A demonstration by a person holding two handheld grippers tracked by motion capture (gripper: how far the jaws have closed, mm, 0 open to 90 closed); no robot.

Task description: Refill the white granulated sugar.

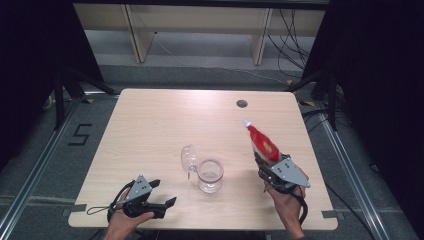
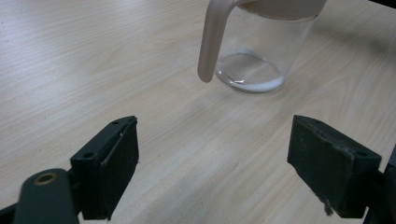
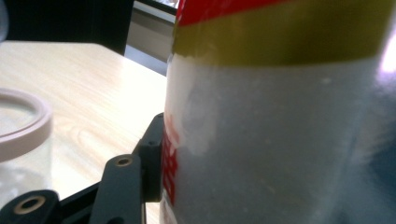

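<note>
The middle of the near table is being blocked by the glass jar, with its hinged lid being held open toward the left (touching its rim). Bare wood is being left between the left gripper and the jar. The right near edge is being occupied by the right gripper gripping the tilted bottle.

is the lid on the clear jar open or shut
Open: the hinged lid stands flipped up beside the jar, leaving its mouth uncovered.
</note>
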